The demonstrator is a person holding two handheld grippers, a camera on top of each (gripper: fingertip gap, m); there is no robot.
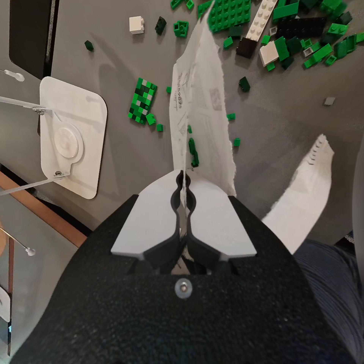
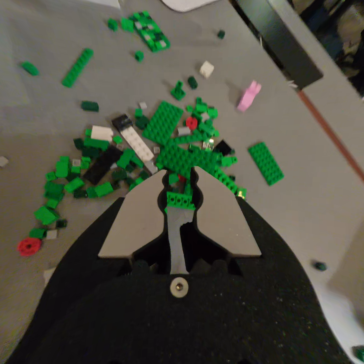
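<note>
My left gripper (image 1: 184, 173) is shut on the edge of a torn white paper bag (image 1: 206, 110) with faint printing. The bag stands up away from the fingers, above the grey table (image 1: 275, 122). A second torn white paper piece (image 1: 305, 187) lies to the right. My right gripper (image 2: 178, 171) hovers over a pile of green, white and black bricks (image 2: 177, 155). A small green brick with holes (image 2: 180, 201) sits sharp between its fingers and looks gripped, while the pile behind is blurred.
A green checkered brick plate (image 1: 142, 100) lies left of the bag and also shows in the right wrist view (image 2: 151, 31). A white pad with a clear stand (image 1: 72, 137) sits at the left. A pink piece (image 2: 249, 96), a red round piece (image 2: 28, 246) and a loose green plate (image 2: 266, 163) lie around the pile. There is about 25 centimeters between the tips of the two grippers. The red round piece (image 2: 28, 246) is about 15 centimeters from my right fingertips.
</note>
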